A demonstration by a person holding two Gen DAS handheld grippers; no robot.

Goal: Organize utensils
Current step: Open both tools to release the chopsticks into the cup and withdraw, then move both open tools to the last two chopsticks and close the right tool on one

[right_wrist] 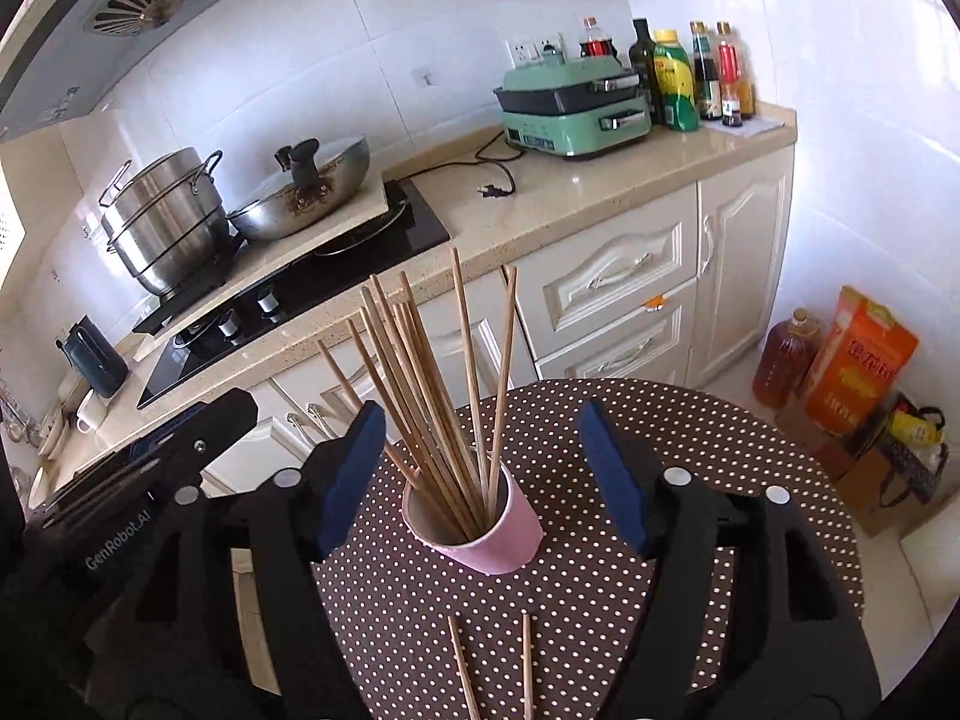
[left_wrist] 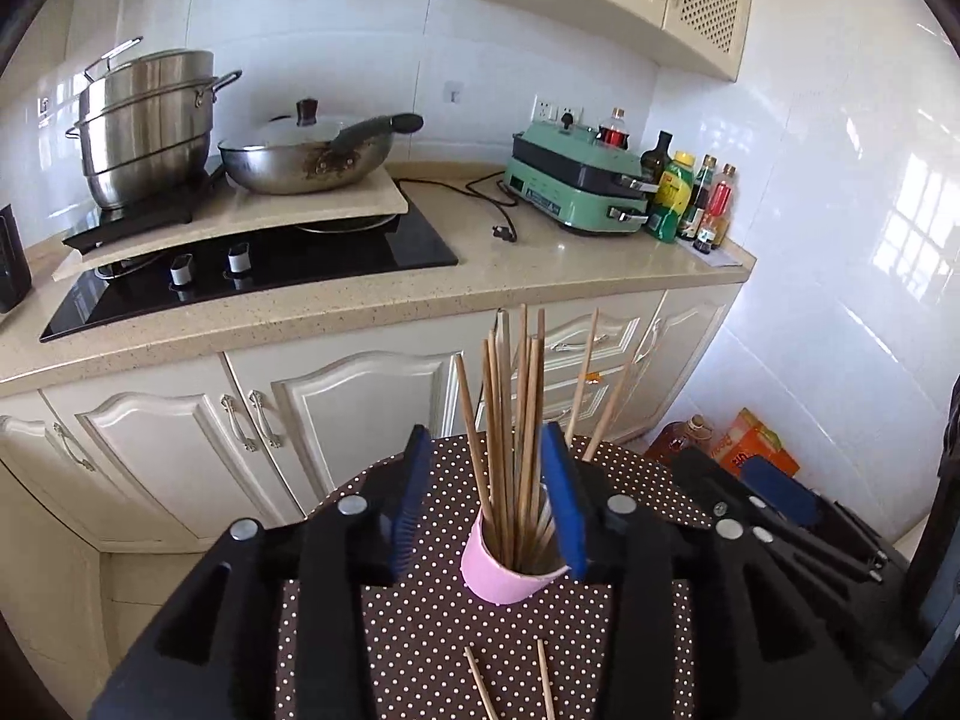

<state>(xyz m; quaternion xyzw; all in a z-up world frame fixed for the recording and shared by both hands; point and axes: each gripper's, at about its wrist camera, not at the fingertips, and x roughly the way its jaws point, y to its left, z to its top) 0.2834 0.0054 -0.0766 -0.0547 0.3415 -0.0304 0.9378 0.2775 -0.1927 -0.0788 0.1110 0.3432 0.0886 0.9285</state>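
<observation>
Loose chopsticks (right_wrist: 492, 669): two of them are lying flat on the dotted cloth at the near edge, right under the cameras, tips angling toward each other.
Right gripper (right_wrist: 480, 468): its blue pads are standing wide apart, nothing pressing on either one; the pink cup is sitting down between and beyond them, untouched.
Left gripper (left_wrist: 489, 495): its jaws are sitting narrower, partly parted, blue pads flanking the bundle of sticks in the picture; no pad is visibly clamping anything, and whether the right pad is brushing the cup rim I cannot tell.
Pink cup (right_wrist: 489, 531): it is standing on the round table, leaning a little in the fisheye view, mouth up.
Chopsticks in the cup (right_wrist: 432, 396): a full bunch is fanning upward and outward from the cup, a few leaning off to the side.
Round table (right_wrist: 690, 420): it is wearing a brown cloth with white dots, just in front of the cream cabinets.
Counter behind: a steel steamer pot (left_wrist: 150, 126) and a lidded wok (left_wrist: 306, 159) are resting over the black hob, with a green electric cooker (left_wrist: 576, 180) and bottles farther right.
</observation>
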